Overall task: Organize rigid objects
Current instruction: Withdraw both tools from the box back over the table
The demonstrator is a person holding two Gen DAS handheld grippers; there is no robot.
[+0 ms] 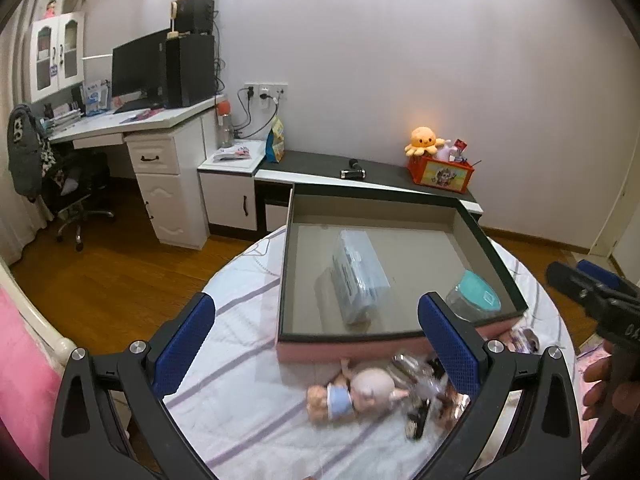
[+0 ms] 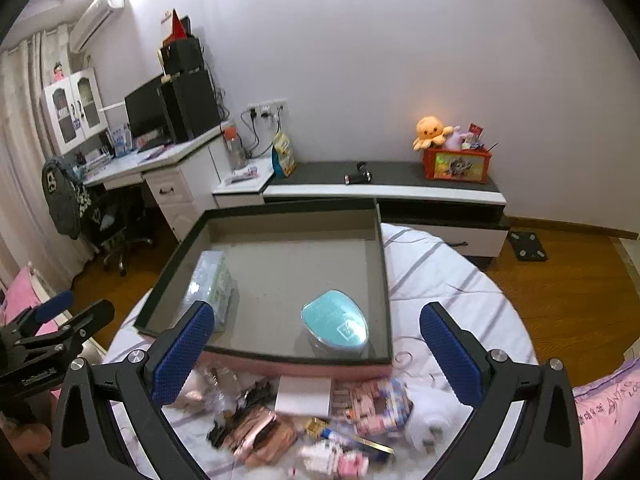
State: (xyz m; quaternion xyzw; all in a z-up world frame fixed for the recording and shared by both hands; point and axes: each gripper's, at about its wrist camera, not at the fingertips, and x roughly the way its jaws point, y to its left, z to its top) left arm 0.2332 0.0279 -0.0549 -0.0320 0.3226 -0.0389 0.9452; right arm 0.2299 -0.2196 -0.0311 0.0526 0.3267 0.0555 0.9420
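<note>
A pink-sided open box with a dark rim sits on the round bed; it also shows in the right wrist view. Inside lie a clear blue packet and a teal-lidded container. My left gripper is open above a small doll in front of the box. My right gripper is open above a pile with a white box, a pink pouch and pink packets. The right gripper also shows at the right edge of the left wrist view.
The bed has a striped white sheet and pink bedding. Behind it stand a low black-topped cabinet with an orange toy box, and a white desk with a monitor and chair. Wooden floor surrounds the bed.
</note>
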